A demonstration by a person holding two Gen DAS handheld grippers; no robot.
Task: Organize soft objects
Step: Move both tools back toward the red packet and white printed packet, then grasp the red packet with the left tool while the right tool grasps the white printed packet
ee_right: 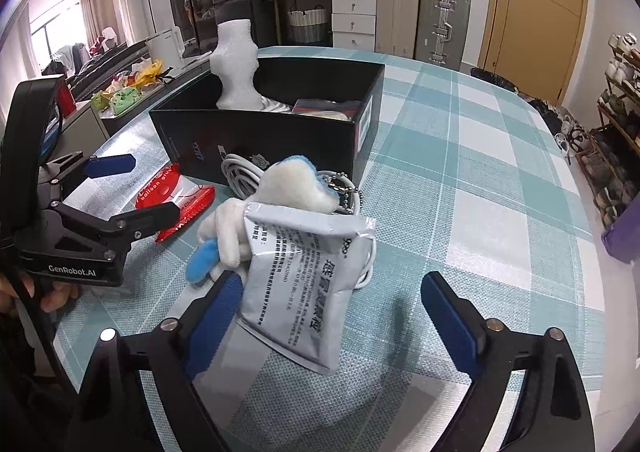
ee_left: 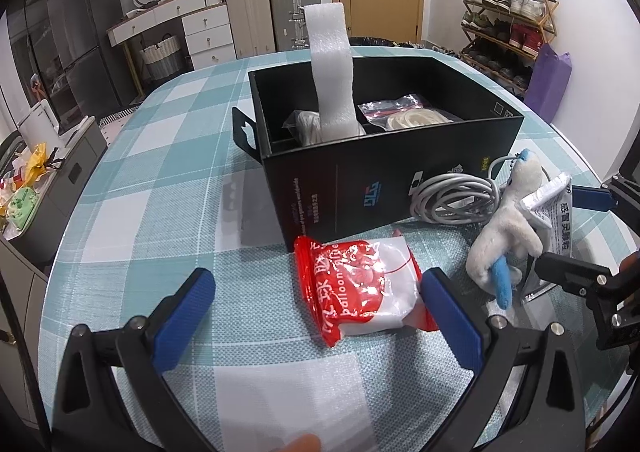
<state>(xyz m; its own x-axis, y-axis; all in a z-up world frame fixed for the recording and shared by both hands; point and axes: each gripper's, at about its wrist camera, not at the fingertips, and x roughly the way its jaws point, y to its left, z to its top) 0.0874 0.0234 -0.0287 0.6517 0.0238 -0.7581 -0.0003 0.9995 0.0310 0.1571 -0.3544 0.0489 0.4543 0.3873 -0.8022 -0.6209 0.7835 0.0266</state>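
Note:
A black box [ee_left: 360,180] stands on the checked table and holds a tall white foam piece [ee_left: 332,68] and bagged items [ee_left: 404,114]. A red and white balloon packet [ee_left: 360,288] lies just in front of my left gripper [ee_left: 320,316], which is open around its near end. A white and blue plush toy [ee_right: 280,188] lies by a silver sachet [ee_right: 304,284]. The sachet leans between the open fingers of my right gripper [ee_right: 332,316], against the left finger. A coiled grey cable [ee_left: 452,196] lies against the box.
The table [ee_right: 480,192] has a teal checked cloth. Behind it stand drawers and suitcases [ee_left: 272,12], a door and a shoe rack [ee_left: 508,20]. A purple bag [ee_left: 548,80] sits at the right. A counter with small items [ee_left: 24,180] is at the left.

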